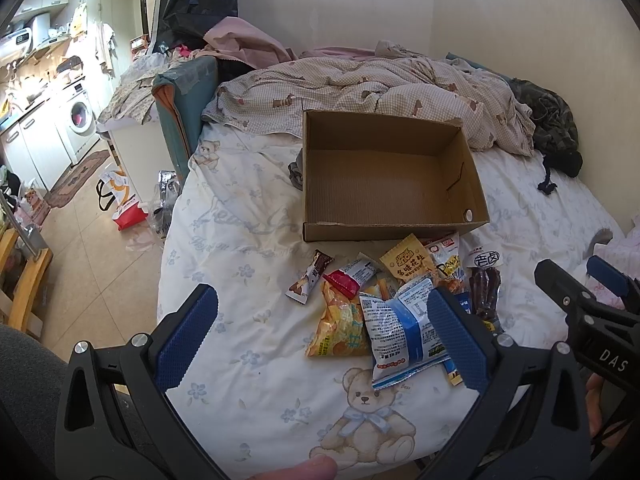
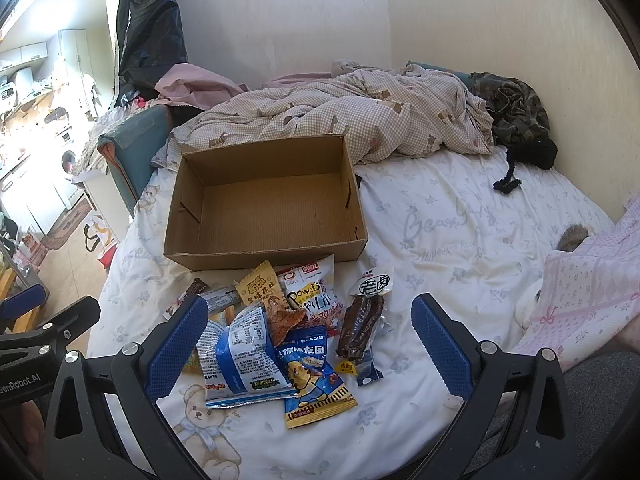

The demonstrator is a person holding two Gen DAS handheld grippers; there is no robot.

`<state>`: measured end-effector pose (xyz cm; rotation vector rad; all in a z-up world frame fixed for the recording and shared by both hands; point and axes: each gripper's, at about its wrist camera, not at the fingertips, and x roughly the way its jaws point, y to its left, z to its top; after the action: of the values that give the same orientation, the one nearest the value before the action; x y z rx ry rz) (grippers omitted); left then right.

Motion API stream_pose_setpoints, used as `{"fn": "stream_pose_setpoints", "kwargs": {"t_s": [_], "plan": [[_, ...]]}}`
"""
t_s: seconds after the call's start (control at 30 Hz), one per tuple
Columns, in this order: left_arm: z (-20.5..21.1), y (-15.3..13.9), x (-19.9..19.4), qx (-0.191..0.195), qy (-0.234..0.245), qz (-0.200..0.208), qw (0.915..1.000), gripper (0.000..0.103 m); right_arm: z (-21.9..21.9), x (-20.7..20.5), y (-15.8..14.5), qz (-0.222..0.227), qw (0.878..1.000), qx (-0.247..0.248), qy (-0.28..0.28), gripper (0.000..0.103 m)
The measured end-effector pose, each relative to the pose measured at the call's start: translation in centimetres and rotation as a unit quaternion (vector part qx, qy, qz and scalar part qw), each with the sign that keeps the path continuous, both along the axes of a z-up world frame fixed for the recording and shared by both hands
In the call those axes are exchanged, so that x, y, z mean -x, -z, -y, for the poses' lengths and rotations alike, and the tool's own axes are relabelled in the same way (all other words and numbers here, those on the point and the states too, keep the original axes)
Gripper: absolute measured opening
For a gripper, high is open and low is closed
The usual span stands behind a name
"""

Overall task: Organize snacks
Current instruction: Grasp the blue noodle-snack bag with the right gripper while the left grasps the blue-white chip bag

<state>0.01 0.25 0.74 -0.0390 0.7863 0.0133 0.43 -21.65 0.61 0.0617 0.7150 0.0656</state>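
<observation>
Left wrist view shows the left gripper (image 1: 322,336) low in the frame with its blue fingers (image 1: 186,334) spread wide and holding nothing. Just above them, at centre frame, a heap of snack packets lies on the bear-print bed sheet (image 1: 240,208), and the empty cardboard box (image 1: 384,176) sits directly behind the heap, open side up. The right gripper (image 1: 580,280) enters at the right edge.

From the right wrist view, the right gripper (image 2: 322,346) also has its fingers (image 2: 440,344) wide apart and empty, framing the heap from below. Nearest in the lower centre are the blue-and-white puffed bag (image 2: 244,356) and the blue-and-yellow cartoon packet (image 2: 312,376). To their right lies the dark meat-stick packet (image 2: 362,324), above them the white Powers bag (image 2: 310,292) and the yellow peanut packet (image 2: 258,284), and at the left a slim chocolate bar (image 2: 196,288).

All of these look light. The puffed bags seem air-filled and slick, so squeezing the belly could crush the contents or let the film slip; the crimped seal at an end looks the safer hold. The meat-stick packet appears firmer and narrow, likely best pinched across its middle. Packets overlap, so lifting one may drag a neighbour. The soft mattress will probably give under any downward press.
</observation>
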Motion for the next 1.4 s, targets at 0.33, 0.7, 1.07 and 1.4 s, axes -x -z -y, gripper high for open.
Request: {"fn": "stream_pose_setpoints", "kwargs": {"t_s": [0.33, 0.7, 1.07, 1.4], "plan": [[-1.0, 0.9, -0.3, 0.004, -0.017, -0.012, 0.9998, 0.103, 0.9, -0.9, 0.4, -0.044, 0.998, -0.035, 0.001, 0.103], [-3.0, 4.2, -3.9, 0.034, -0.046, -0.131, 0.9898, 0.103, 6.1, -8.7, 6.7, -0.280, 0.946, -0.158, 0.036, 0.100], [-2.9, 6.0, -4.2, 0.048, -0.053, -0.170, 0.9828, 0.103, 1.5, -9.6, 14.3, -0.407, 0.904, -0.126, -0.028, 0.059], [-3.1, 6.4, -4.3, 0.047, -0.051, -0.180, 0.9812, 0.103, -2.0, -9.6, 16.7, -0.407, 0.911, -0.024, -0.063, 0.034]]}}
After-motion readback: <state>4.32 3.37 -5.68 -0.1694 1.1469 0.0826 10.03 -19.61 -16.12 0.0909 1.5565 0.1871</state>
